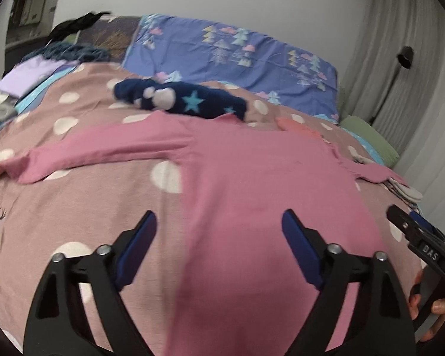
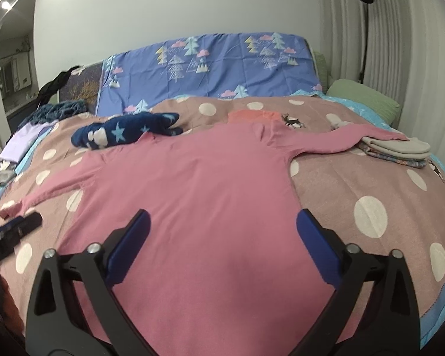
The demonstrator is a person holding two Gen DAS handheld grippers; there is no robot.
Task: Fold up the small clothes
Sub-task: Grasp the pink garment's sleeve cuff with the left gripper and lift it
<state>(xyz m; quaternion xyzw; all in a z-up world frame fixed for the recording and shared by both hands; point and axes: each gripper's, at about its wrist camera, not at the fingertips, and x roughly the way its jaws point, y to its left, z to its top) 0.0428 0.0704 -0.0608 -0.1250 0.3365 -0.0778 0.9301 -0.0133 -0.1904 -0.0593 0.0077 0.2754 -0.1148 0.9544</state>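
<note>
A pink long-sleeved top (image 1: 252,178) lies flat on the bed with both sleeves spread out; it also shows in the right wrist view (image 2: 210,184). My left gripper (image 1: 219,222) is open above its lower left part, holding nothing. My right gripper (image 2: 222,222) is open above its lower middle, holding nothing. The right gripper's tip shows at the right edge of the left wrist view (image 1: 412,225), and the left gripper's tip at the left edge of the right wrist view (image 2: 17,228).
A navy garment with stars (image 2: 124,133) lies behind the top, an orange garment (image 2: 252,117) near its collar. Folded grey and patterned clothes (image 2: 397,148) lie under the right sleeve's end. The polka-dot bedspread (image 2: 370,195), a blue pillow (image 2: 210,65), a green pillow (image 2: 365,96), a lilac cloth (image 1: 29,75).
</note>
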